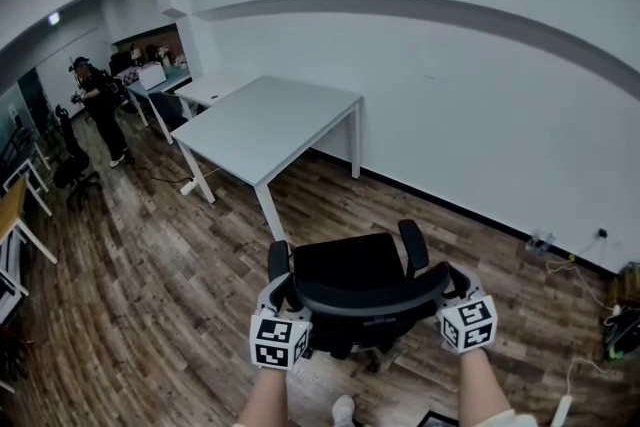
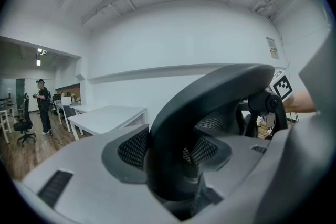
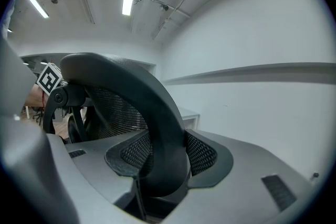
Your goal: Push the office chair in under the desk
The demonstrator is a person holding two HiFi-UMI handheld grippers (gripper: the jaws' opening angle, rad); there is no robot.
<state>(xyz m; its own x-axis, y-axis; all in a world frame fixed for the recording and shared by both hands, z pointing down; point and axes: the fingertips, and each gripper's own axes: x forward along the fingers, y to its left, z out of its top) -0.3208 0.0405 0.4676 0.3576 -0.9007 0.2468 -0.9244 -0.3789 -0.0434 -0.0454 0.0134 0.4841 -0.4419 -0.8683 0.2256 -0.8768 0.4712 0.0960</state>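
Currently the office chair (image 1: pixel 350 277) stands on the wood-plank floor (image 1: pixel 150 265), short of the white desk (image 1: pixel 270 120) and wholly outside the outline of the desktop. Its seat faces the desk and its backrest faces the camera wearer. The desk's nearest leg (image 1: pixel 270 213) is just beyond the chair's left armrest (image 1: pixel 278 261).

Chair appearance:
- Finish: black throughout.
- Backrest: dark mesh panel inside a smooth, curved plastic frame (image 2: pixel 210 94). The frame arches across the top edge.
- Armrests: two padded rests, one on each side of the seat. The right armrest (image 1: pixel 412 245) angles towards the wall (image 1: pixel 450 95).
- Seat: flat black pad, seen from above in the head view.
- Base: mostly hidden beneath the seat.

Gripper state:
- Left gripper (image 1: pixel 284 293): jaws closed on the left end of the backrest's top frame. The left gripper view shows the textured pads (image 2: pixel 131 149) pressing against the frame on both sides.
- Right gripper (image 1: pixel 452 287): jaws closed on the right end of the same frame, pads (image 3: pixel 202 155) seated against it.

A person (image 1: pixel 100 110) stands at the far left of the room, well apart from the chair.
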